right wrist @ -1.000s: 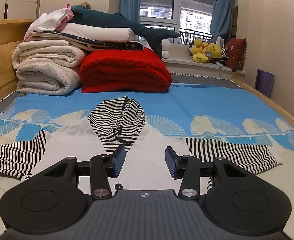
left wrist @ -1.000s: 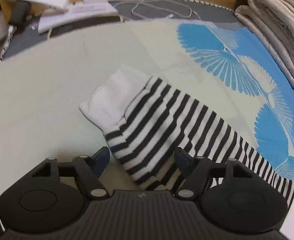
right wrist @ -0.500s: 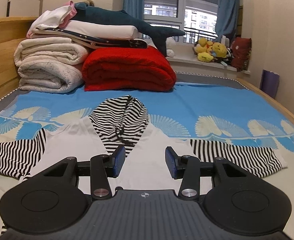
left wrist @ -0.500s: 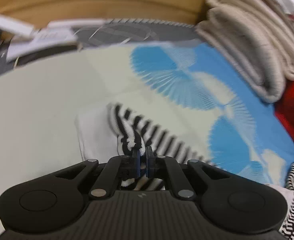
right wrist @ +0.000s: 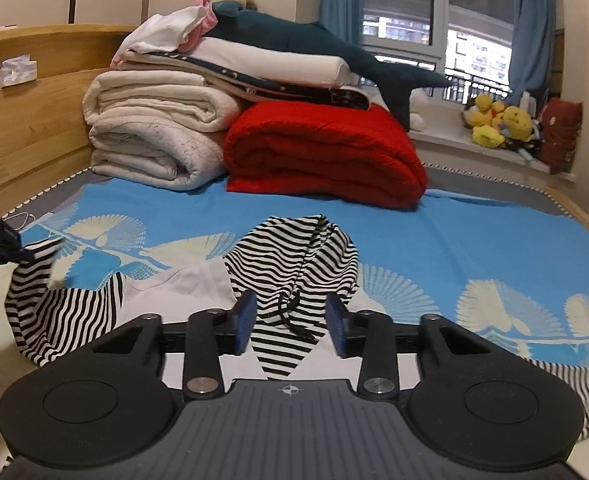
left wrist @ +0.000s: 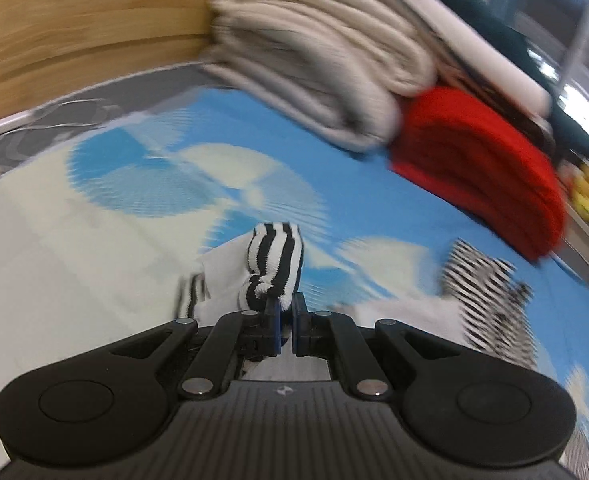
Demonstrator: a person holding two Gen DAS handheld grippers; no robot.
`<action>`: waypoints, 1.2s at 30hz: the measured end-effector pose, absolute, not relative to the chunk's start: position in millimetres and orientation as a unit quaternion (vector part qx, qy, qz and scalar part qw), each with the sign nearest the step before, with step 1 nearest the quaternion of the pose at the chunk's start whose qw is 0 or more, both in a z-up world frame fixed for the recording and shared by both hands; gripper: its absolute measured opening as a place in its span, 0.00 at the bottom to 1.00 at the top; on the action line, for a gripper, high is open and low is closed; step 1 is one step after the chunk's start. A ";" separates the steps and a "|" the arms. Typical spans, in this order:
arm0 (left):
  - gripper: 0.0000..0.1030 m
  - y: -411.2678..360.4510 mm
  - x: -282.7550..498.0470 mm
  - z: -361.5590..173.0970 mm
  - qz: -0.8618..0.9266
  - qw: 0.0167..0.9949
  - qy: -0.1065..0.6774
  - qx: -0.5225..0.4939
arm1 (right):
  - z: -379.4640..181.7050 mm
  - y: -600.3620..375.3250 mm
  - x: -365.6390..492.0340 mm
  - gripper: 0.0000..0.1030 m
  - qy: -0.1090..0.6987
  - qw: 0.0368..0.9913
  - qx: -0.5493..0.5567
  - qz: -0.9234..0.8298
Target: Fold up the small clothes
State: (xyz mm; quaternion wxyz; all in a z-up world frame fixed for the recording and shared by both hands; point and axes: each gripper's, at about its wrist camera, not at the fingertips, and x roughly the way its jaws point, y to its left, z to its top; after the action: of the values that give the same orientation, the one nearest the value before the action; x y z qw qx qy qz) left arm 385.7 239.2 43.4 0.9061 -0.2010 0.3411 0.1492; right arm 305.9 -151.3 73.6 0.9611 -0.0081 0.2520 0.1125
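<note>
Now the left tool [left wrist: 285, 312] has pinched the striped sleeve [left wrist: 272, 264] and lifted it off the bed [right wrist: 434, 232] to fold it over, while the right tool [right wrist: 289, 318] waits open above the hood [right wrist: 294, 252].

A bed [right wrist: 474, 240] with a wooden headboard [right wrist: 26, 120] carries a blue sheet [right wrist: 434, 232] printed with pale fan shapes. A striped hoodie [right wrist: 294, 256] lies spread on the sheet, hood toward the far end, one sleeve raised off the sheet at the left edge. At the far end rest folded cream quilts [right wrist: 154, 132] and, just beside them, a folded red blanket [right wrist: 326, 156].
</note>
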 end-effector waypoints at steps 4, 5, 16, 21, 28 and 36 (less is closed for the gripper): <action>0.05 188.5 402.0 43.4 0.040 0.906 0.366 -0.207 | 55.0 -161.3 319.8 0.37 0.282 0.955 0.006 0.096; 0.05 174.3 405.7 43.6 0.004 0.903 0.373 -0.214 | 50.8 -162.4 326.2 0.37 0.294 0.952 0.005 0.082; 0.44 132.7 437.1 52.5 -0.133 0.877 0.398 -0.233 | 12.6 -207.7 343.6 0.38 0.378 0.917 0.113 0.054; 0.44 157.7 447.5 38.2 -0.030 0.883 0.425 -0.196 | -5.8 -205.8 351.2 0.39 0.408 0.900 0.141 0.062; 0.44 191.4 454.0 31.1 0.024 0.871 0.442 -0.213 | -16.1 -143.8 360.8 0.46 0.437 0.881 0.116 0.143; 0.44 230.1 430.2 43.2 0.060 0.866 0.431 -0.246 | -32.2 -72.1 360.2 0.46 0.441 0.881 -0.019 0.172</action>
State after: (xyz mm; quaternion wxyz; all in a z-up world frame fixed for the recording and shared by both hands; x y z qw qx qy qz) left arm 430.2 230.1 43.2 0.8660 -0.2457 0.4314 0.0605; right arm 360.2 -72.1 -32.2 0.8806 -0.0188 0.4410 0.1722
